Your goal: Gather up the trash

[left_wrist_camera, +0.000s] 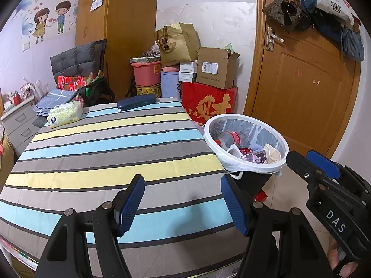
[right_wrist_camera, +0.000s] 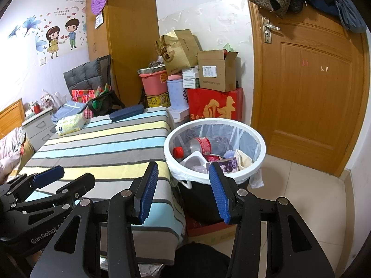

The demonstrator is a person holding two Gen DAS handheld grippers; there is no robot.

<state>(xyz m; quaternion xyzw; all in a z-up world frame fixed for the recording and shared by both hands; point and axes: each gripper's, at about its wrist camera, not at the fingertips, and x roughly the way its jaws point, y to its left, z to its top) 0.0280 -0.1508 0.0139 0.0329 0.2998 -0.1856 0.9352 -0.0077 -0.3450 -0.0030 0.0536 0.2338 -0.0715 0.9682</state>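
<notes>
A white-rimmed trash bin (left_wrist_camera: 277, 166) with a clear liner stands on the floor beside the striped table (left_wrist_camera: 111, 153); it also shows in the right wrist view (right_wrist_camera: 259, 162). Inside lie a plastic bottle (right_wrist_camera: 199, 146) with a red label, a white cup, a purple wrapper (right_wrist_camera: 228, 164) and other scraps. My left gripper (left_wrist_camera: 182, 201) is open and empty above the table's near right corner. My right gripper (right_wrist_camera: 183, 190) is open and empty, just in front of the bin. Each gripper shows in the other's view: the right one (left_wrist_camera: 324, 173) and the left one (right_wrist_camera: 46, 178).
A yellow tissue pack (left_wrist_camera: 66, 113) and a dark blue case (left_wrist_camera: 136, 102) lie at the table's far end. Boxes, a paper bag (left_wrist_camera: 178, 44) and bins are stacked against the wall behind. A wooden door (left_wrist_camera: 308, 88) is at the right. A chair stands at the far left.
</notes>
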